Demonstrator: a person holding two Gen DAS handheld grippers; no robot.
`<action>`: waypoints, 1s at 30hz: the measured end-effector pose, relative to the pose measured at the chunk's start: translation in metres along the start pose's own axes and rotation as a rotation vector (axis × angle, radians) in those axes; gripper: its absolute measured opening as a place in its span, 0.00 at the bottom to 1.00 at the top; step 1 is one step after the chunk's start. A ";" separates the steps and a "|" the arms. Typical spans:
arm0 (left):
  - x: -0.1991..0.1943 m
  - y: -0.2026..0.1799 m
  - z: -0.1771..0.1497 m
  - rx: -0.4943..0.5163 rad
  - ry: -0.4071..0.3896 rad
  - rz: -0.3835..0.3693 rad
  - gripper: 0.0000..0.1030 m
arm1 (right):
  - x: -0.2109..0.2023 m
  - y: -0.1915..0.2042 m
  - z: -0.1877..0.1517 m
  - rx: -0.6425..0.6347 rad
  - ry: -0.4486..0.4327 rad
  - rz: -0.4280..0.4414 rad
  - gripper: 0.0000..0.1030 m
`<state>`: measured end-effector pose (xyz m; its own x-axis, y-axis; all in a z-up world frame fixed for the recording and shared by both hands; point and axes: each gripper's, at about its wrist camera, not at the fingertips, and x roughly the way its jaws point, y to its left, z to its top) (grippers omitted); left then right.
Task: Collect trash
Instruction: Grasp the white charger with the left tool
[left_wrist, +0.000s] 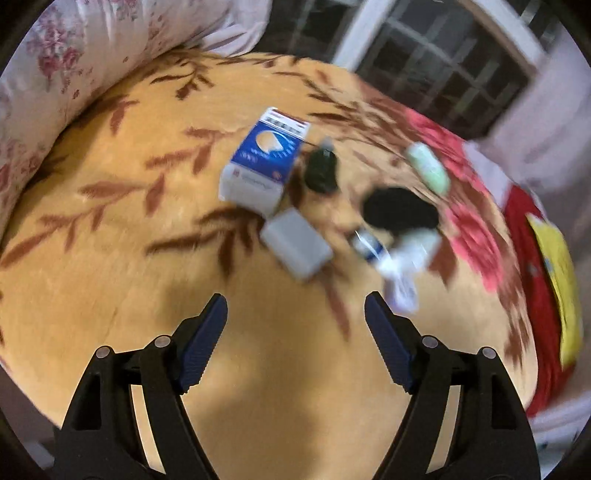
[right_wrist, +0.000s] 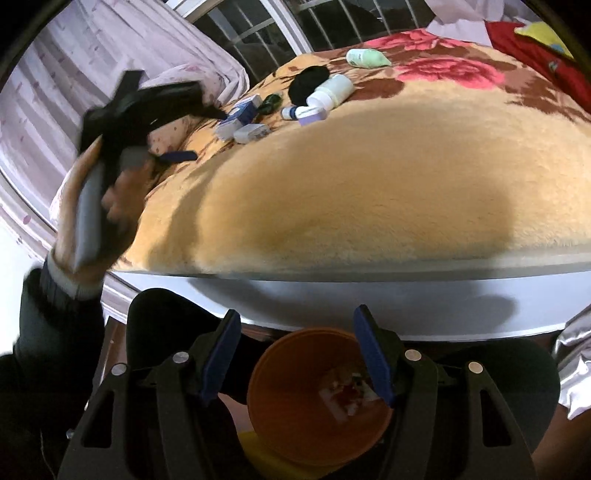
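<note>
While the left gripper is held wide and empty short of the grey box, the right gripper is parked wide above the orange bin, presumably for dropping.

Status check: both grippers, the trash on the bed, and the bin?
Left gripper open, empty, above blanket short of grey box. Right gripper open, empty, over orange bin. Trash pile uncollected; nothing blocking it.
</note>
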<state>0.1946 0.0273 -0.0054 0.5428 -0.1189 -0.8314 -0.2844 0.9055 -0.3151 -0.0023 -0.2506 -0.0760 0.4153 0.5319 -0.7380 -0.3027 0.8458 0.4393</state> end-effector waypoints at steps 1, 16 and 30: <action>0.009 -0.003 0.008 -0.023 0.016 0.021 0.73 | -0.001 -0.005 0.000 0.007 -0.006 0.002 0.62; 0.096 -0.031 0.041 -0.133 0.093 0.410 0.74 | -0.003 -0.042 0.000 0.104 -0.033 0.067 0.65; 0.078 -0.036 0.019 0.047 0.041 0.382 0.48 | -0.017 -0.035 0.004 0.092 -0.066 0.072 0.65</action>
<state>0.2624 -0.0063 -0.0500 0.3721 0.2149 -0.9030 -0.4227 0.9053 0.0412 0.0044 -0.2889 -0.0772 0.4516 0.5908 -0.6686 -0.2552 0.8036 0.5377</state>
